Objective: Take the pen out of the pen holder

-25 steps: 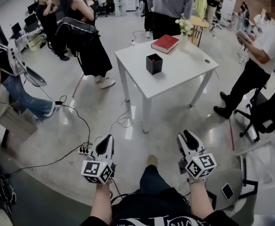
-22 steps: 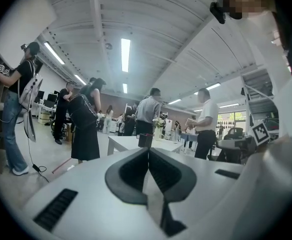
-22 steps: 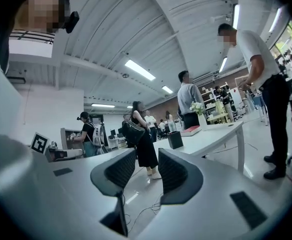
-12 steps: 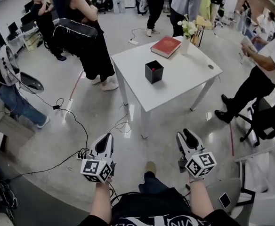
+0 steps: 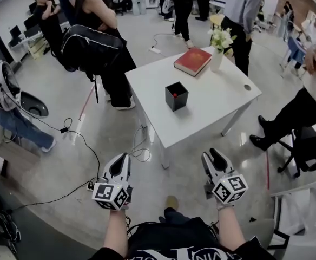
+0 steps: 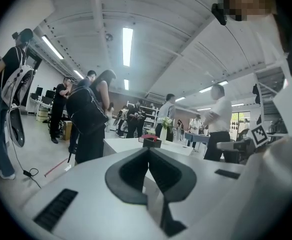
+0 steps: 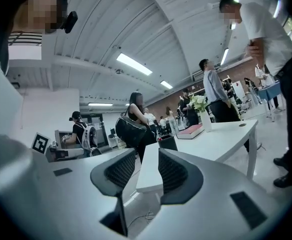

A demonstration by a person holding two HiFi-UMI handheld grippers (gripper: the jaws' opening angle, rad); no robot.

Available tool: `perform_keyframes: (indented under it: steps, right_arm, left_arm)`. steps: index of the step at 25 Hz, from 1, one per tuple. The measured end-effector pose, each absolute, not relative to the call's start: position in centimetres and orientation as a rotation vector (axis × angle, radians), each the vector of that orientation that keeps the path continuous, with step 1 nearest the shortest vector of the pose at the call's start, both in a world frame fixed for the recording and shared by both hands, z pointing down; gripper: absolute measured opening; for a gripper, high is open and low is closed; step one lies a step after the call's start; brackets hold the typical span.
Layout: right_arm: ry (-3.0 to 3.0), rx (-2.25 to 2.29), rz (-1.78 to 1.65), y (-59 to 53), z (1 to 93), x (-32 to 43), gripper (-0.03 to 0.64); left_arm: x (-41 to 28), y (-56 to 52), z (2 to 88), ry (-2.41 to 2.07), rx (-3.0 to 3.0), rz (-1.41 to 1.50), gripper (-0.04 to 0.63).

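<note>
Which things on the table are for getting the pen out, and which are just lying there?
For the job:
pen holder
pen inside it

Just lying there:
red book
vase of flowers

White left claw (image 5: 123, 159) and right claw (image 5: 212, 155) — black pads, black-and-white marker cubes (image 5: 112, 195); black printed shirt (image 5: 169, 242).

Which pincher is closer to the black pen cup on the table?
Right, but only slightly. The right gripper is short of the table, a little right of the pen holder. The left gripper is just as far back but farther off to the left.
</note>
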State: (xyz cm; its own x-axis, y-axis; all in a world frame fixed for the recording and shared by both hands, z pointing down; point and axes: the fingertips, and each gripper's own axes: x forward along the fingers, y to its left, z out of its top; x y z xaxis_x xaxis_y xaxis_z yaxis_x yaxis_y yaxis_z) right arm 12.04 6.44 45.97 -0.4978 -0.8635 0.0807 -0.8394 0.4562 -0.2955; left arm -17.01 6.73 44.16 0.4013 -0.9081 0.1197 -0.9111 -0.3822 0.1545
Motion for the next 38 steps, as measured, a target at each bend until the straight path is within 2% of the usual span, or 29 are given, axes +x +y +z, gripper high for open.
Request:
perform_keyframes:
  steps: [10, 28, 38]
  right_arm:
    - [2.646, -1.481, -0.455, -0.6, 46.4, 13.2, 0.155]
    - [2.657, -1.447, -0.505, -4.8, 47.6, 13.3, 0.155]
    - [2.645, -1.485, -0.515, -10.1, 47.5, 13.6, 0.155]
  left_arm:
    - [-15.8, 0.4, 44.6, -1.664, 2.43, 0.003, 0.005]
    - [-14.9, -4.2, 45.5, -1.647, 2.416, 0.027, 0.005]
    - [-13.3, -11.4, 45.5, -1.567, 2.463, 0.031, 0.005]
